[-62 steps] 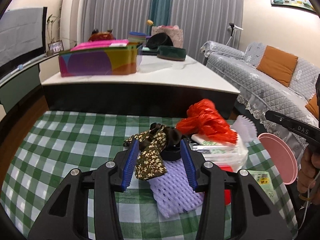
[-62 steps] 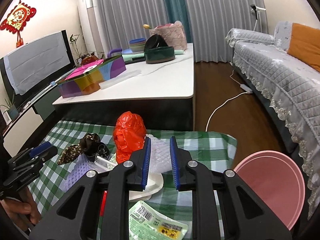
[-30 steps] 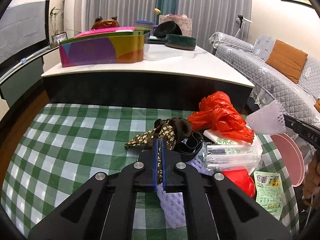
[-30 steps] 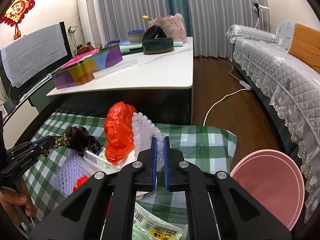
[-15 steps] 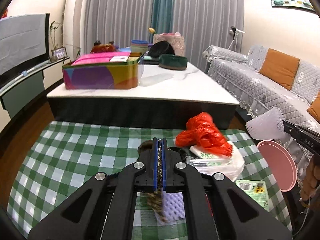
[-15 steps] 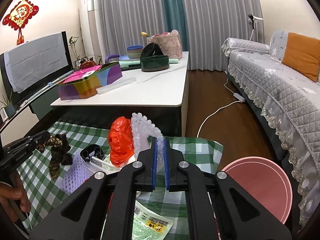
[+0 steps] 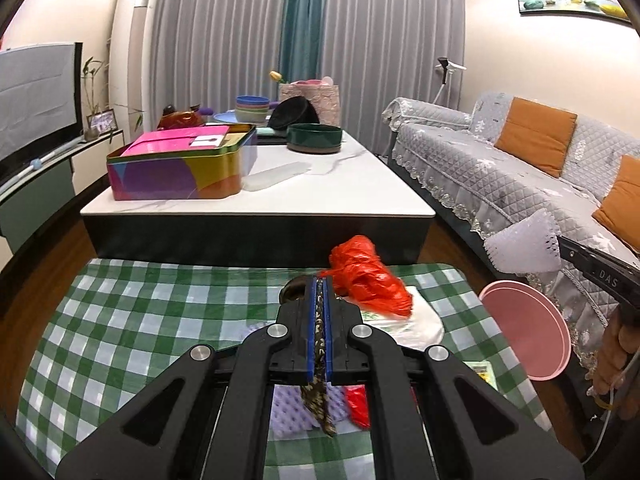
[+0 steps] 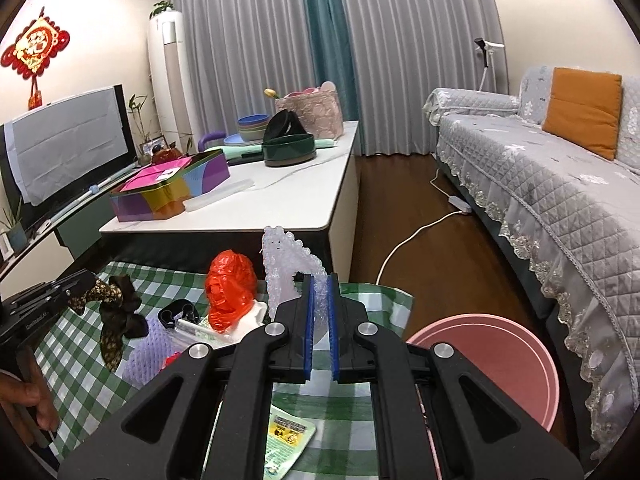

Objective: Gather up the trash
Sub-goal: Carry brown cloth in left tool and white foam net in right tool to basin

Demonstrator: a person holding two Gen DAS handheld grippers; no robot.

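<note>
Green checked cloth (image 7: 132, 320) before a marble table (image 7: 320, 192); left gripper (image 7: 319, 280) pinching floral fabric (image 7: 318, 404), right gripper (image 8: 319, 280) foam netting (image 8: 288, 264)

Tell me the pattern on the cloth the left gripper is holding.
Dark brown cloth with small cream flowers, clearest in the right wrist view.

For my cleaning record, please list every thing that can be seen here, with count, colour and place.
Checked cloth: one, green-white, low table.
Orange bag: one, on the trash pile.
Purple foam net: one, on the cloth.
Green wrapper: one, near edge of the cloth.
Pink bin: one, floor beside the cloth.
Colourful tin: one, white table.
Sofa: one, grey, right.
Brown floral cloth: one, held in left claw.
White foam net: one, held in right claw.
</note>
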